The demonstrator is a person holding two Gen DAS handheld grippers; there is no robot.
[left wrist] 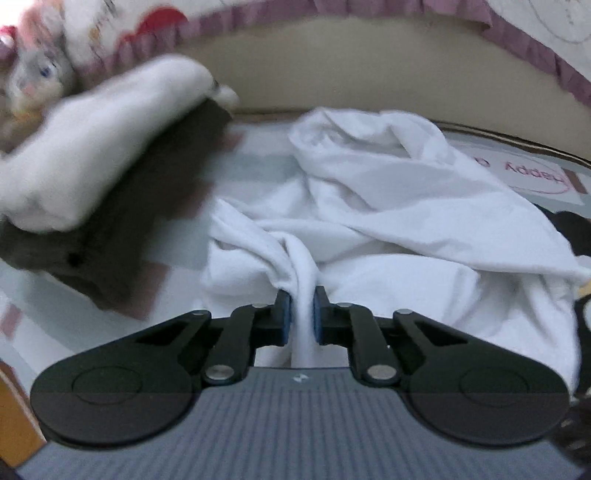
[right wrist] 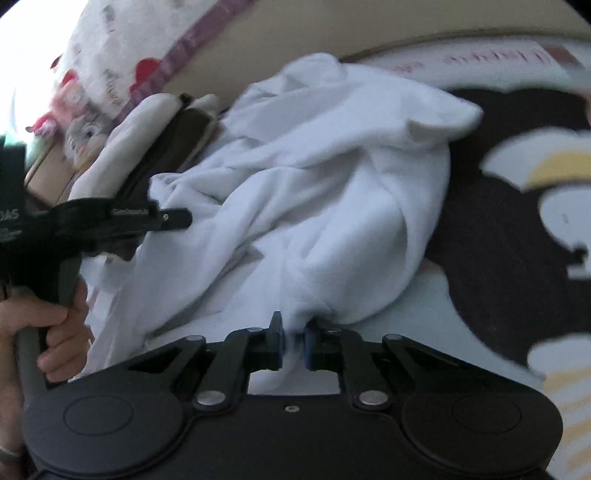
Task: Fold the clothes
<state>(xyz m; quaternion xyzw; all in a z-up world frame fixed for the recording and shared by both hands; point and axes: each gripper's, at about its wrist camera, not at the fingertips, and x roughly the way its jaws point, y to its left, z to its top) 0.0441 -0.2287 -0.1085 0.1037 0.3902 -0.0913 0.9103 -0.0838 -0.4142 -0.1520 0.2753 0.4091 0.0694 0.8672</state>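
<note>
Left wrist: left gripper (left wrist: 303, 310) tilted down, fingers pinching white garment (left wrist: 388, 206) | right gripper (right wrist: 293, 341) fingers likewise clamped on it.

A plush toy (left wrist: 35, 79) with blue eyes sits blurred at the far corner, against a white curtain (left wrist: 110, 26) printed in red and edged with a purple ruffle (left wrist: 535, 48). A beige wall (left wrist: 351, 70) runs behind. Nearer lies a white-and-brown folded pile (left wrist: 110, 177). A dark cloth with cream shapes (right wrist: 517, 229) spreads across the pale bed sheet (left wrist: 251, 162).
</note>
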